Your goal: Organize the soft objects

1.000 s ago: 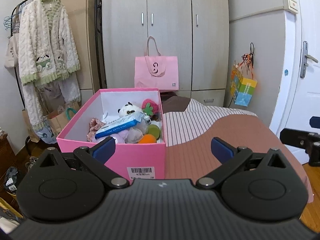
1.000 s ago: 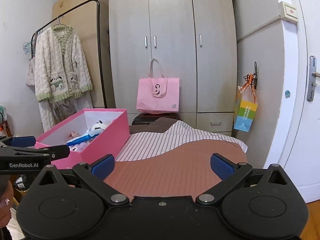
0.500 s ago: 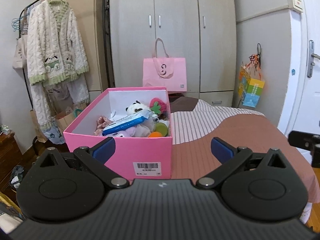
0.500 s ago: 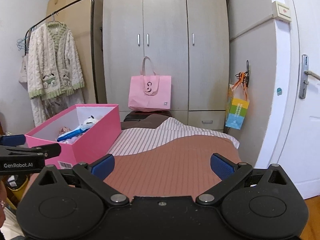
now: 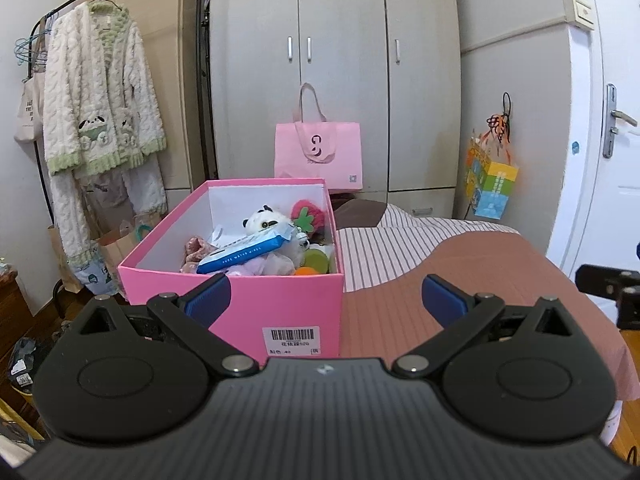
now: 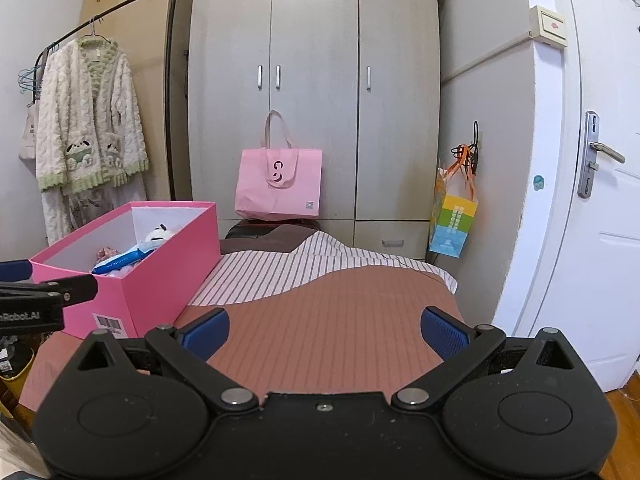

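Pink cardboard box (image 5: 280,300) of plush toys (image 5: 266,222) sits at the near left of the striped bed (image 6: 340,320). Left claw (image 5: 326,292) and right claw (image 6: 326,326) are both spread wide, holding nothing.

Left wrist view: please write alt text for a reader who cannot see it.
An open pink box on a bed holds a panda plush, a blue wipes pack and other soft toys. The left claw, open and empty, points at it, with a grey wardrobe behind.

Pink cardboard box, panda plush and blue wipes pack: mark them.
Pink cardboard box (image 5: 256,300): left wrist view, front wall.
Panda plush (image 5: 262,222): left wrist view, face.
Blue wipes pack (image 5: 244,252): left wrist view, printed face.
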Motion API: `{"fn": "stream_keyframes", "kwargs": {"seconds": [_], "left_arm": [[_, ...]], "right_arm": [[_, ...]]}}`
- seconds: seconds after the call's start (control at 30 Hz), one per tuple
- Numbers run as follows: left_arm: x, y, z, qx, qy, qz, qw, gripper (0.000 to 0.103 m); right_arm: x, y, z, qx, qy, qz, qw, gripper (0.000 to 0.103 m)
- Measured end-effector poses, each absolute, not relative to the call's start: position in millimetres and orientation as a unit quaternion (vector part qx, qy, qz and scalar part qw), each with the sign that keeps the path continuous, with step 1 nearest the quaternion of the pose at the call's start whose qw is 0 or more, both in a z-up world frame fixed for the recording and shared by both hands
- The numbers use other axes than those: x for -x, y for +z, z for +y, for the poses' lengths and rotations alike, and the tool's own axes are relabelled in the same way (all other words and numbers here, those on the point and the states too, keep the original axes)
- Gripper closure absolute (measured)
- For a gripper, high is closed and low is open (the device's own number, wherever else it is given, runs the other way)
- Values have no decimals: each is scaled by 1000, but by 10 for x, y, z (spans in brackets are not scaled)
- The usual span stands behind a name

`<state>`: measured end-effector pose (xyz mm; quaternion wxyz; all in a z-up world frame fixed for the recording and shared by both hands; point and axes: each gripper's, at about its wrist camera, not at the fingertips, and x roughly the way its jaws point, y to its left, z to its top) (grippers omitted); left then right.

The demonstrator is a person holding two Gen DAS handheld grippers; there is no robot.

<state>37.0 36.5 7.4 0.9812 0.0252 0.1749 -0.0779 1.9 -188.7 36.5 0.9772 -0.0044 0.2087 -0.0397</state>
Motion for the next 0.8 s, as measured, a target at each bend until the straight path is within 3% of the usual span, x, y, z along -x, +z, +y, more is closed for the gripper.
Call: {"fn": "stream_keyframes", "kwargs": {"seconds": [0.8], "left_arm": [[-404,44,351,-22,-65,197,978,0]], "right_arm": [[-30,330,-1887,2,-39,208,977,0]]}}
